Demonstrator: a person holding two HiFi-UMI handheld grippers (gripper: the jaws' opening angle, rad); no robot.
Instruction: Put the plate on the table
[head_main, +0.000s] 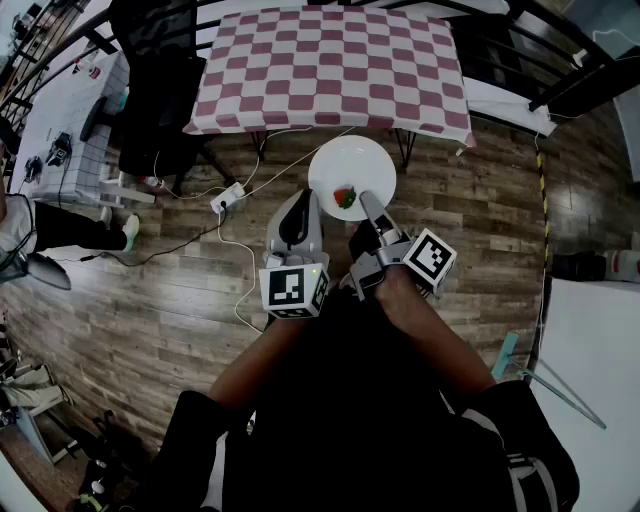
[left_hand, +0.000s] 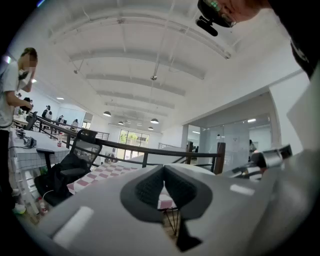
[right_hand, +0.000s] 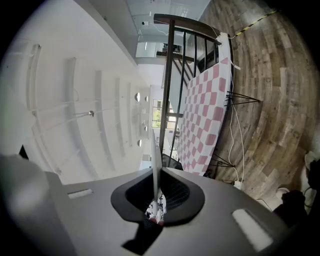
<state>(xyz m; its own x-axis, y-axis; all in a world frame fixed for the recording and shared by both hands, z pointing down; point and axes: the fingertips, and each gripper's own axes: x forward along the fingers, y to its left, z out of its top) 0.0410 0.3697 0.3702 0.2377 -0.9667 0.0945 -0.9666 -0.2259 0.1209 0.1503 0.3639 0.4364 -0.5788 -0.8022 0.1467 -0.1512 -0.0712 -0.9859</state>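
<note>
Head view: the plate (head_main: 350, 165) hangs in the air over the wood floor (head_main: 480, 220), just short of the checkered worktop (head_main: 330, 65), with a strawberry (head_main: 344, 197) lying near its near edge. My right tool (head_main: 364, 197) has the near rim and my forearm reaches straight forward. The left tool (head_main: 302, 200) rides just beside the plate, off it. I judge the plate stiff, smooth and breakable. Held at one edge only, it will lever down on the pads, and the berry may roll if it tips.

Left gripper view: the left tool (left_hand: 163, 167) has its jaws together on nothing and is pitched up, so I see ceiling with the worktop (left_hand: 97, 175) low ahead.

Right gripper view: the right tool (right_hand: 156, 186) is clamped on the plate (right_hand: 156, 155), which shows edge-on as a thin blade between the pads. This tool is rolled on its side, floor (right_hand: 270, 100) to one side, so the plate stays level. A deeper bite on the rim would hold better.
</note>
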